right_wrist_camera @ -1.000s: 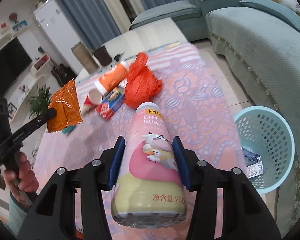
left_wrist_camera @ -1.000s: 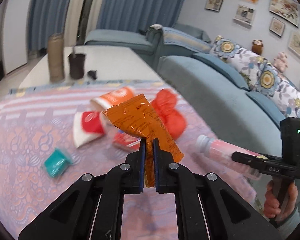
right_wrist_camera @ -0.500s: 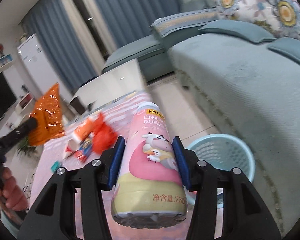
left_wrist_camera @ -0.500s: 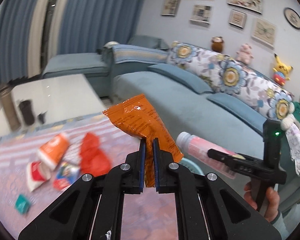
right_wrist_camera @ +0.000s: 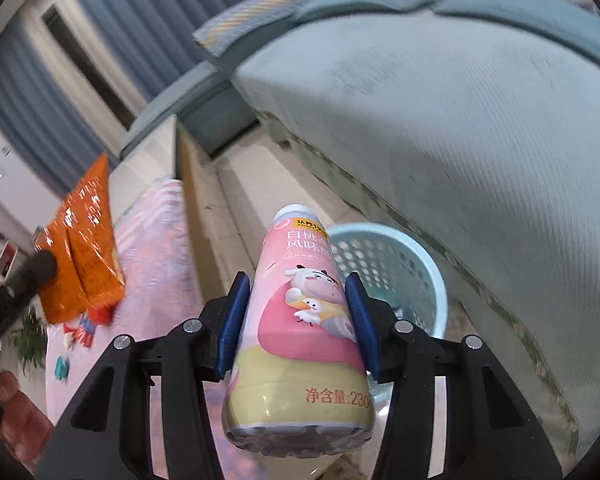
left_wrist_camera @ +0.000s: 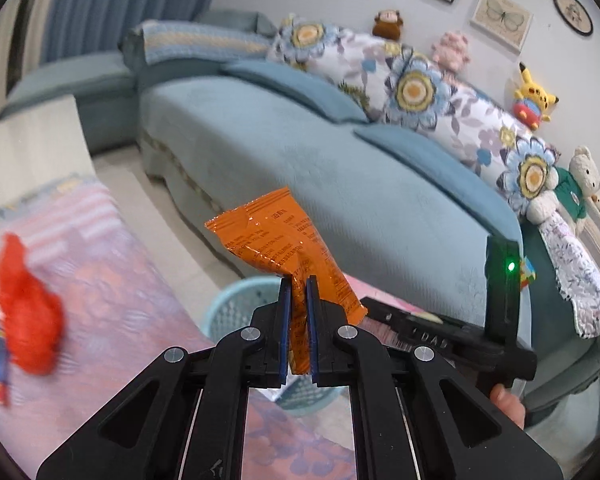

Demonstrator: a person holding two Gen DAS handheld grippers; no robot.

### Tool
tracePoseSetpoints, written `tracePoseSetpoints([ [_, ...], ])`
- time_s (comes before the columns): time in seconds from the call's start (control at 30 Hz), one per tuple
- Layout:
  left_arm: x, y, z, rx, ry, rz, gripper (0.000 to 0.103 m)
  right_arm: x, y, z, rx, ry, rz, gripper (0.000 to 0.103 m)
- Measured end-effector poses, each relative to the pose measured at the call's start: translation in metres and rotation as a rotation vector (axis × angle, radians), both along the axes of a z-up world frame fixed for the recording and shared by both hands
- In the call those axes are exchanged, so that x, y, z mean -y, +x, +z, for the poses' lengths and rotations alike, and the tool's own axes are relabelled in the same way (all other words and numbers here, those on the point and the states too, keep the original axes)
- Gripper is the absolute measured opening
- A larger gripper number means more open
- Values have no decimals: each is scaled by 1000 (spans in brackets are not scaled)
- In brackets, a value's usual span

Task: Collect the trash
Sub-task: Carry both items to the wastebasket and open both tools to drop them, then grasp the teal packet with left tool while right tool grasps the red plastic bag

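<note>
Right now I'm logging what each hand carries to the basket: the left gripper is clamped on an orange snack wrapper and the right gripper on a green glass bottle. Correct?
One slip. The right gripper is clamped on a pink plastic drink bottle, not green glass; the right wrist view shows it. The left gripper is clamped on the orange snack wrapper, as you said, near the light blue basket.
</note>
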State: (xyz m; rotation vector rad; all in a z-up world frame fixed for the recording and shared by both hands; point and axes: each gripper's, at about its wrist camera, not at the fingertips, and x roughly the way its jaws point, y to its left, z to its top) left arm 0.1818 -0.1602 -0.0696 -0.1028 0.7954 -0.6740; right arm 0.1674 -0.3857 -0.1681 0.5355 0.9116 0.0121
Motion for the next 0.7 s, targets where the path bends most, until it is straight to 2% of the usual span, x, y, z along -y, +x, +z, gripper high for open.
tracePoseSetpoints([
  [0.2,17,23,-47,-95,40,-22,6,1,16,-35,-81,5,-9,46],
  [0.27,21,30,-57,-121,63,-24,12,-3,20,-40,-100,-5,-8,47],
  [0.33,17,33,-63,-140,59,-11,31,-3,22,-42,-106,7,-15,48],
  [0.5,-5,31,-58,-142,29,16,37,-10,21,-27,-76,-16,5,49],
  [0.6,-18,25,-49,-130,9,30,37,-18,12,-13,-31,-28,27,49],
  [0.7,-34,14,-37,-113,-23,44,42,-31,3,3,14,-70,55,49],
])
